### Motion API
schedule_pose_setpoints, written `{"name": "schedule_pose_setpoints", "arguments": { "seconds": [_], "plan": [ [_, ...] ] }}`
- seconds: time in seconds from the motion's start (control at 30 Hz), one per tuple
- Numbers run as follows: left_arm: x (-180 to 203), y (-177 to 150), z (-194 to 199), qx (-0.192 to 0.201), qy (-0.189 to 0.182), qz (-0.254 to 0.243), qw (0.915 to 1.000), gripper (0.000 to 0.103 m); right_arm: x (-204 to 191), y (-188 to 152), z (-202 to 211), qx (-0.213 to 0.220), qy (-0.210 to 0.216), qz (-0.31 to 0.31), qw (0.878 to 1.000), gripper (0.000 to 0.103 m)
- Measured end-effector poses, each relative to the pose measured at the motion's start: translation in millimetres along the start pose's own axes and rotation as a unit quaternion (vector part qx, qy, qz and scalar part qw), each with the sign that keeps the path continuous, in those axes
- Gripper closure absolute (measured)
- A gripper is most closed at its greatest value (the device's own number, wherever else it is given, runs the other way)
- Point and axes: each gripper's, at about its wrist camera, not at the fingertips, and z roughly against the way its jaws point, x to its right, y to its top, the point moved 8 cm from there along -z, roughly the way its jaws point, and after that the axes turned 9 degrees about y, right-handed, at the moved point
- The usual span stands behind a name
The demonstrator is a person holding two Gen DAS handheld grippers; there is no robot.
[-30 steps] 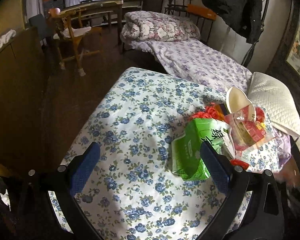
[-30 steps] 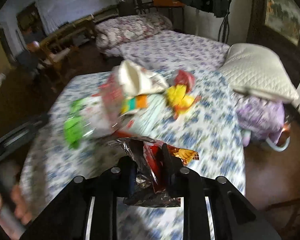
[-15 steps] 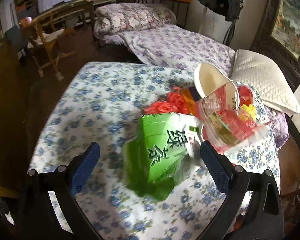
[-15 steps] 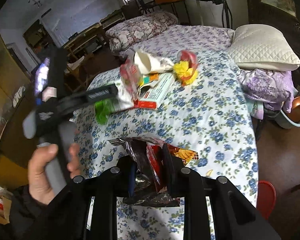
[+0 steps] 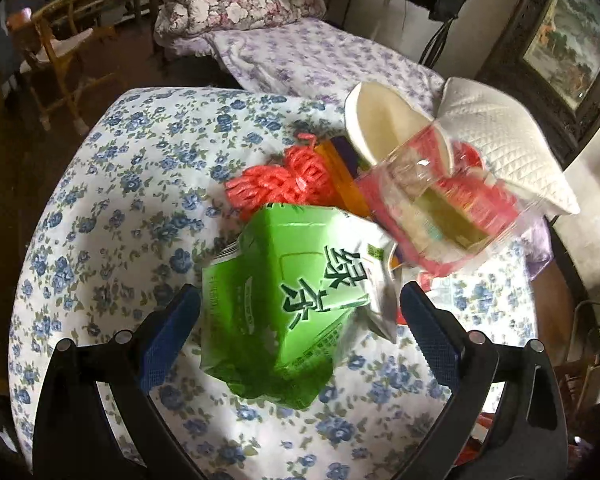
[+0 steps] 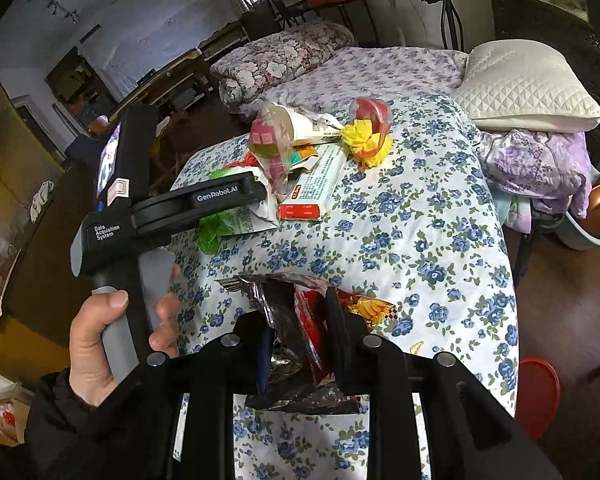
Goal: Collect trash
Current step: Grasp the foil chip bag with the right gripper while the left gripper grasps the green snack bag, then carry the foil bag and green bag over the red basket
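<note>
The left tool (image 5: 298, 322) stands wide, the green tea pack (image 5: 288, 300) lying directly between its fingers. The right tool (image 6: 300, 344) holds a foil snack bag (image 6: 296, 320), so the left is nearer.

A carton (image 5: 284, 304) lay on the bedspread (image 5: 132, 200). Behind it sat netting (image 5: 280, 180); a cup (image 5: 384, 124) lay right of that

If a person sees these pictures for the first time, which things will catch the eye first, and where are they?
The bright green packet stands out first, lying on the blue-flowered bedspread between the open jaws of the left gripper. Behind it sits a heap of trash: red mesh, a clear plastic box and a white paper cup. Nearer, the right gripper is shut on a crumpled foil snack bag.
</note>
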Motion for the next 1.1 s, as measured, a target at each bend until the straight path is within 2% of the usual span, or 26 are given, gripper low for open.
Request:
{"name": "schedule_pose_setpoints", "arguments": {
  "seconds": [0.1,0.27,0.3,0.47,0.6,0.77,0.93,1.1],
  "plan": [
    [1.5,-2.7,-6.3,-0.005,-0.006,0.004,1.0,0.007,0.5,-0.6,-1.2,-0.003,-0.001,0.0,1.0,0.078],
    [4.6,-3.1,-2.7,-0.002,-0.039,0.017,0.9991,0.021,1.4,-2.9,-0.5,-0.005,-0.002,-0.003,1.0,0.078],
    [4.0,-4.2,1.8,-0.002,-0.052,0.025,0.9983,0.027,-0.2,-4.0,3.2,-0.004,-0.002,-0.001,1.0,0.079],
    [-7.0,-18.9,31.6,0.016,-0.064,0.029,0.9974,0.034,-10.9,-10.1,23.9,0.008,-0.001,0.004,1.0,0.079],
    [-22.0,-40.9,64.4,0.027,-0.089,0.041,0.9949,0.034,-22.5,-17.3,38.8,0.017,0.005,0.009,1.0,0.079],
    [-21.2,-70.2,97.3,0.043,-0.098,0.016,0.9941,0.034,-34.1,-27.7,45.7,0.016,0.009,0.009,1.0,0.079],
    [-14.0,-84.3,112.9,0.049,-0.099,-0.006,0.9938,0.034,-44.4,-30.7,53.0,0.019,0.006,0.018,1.0,0.079],
    [-19.0,-86.8,118.6,0.052,-0.094,-0.004,0.9942,0.034,-41.3,-34.2,61.6,0.026,0.005,0.012,1.0,0.079]
  ]
}}
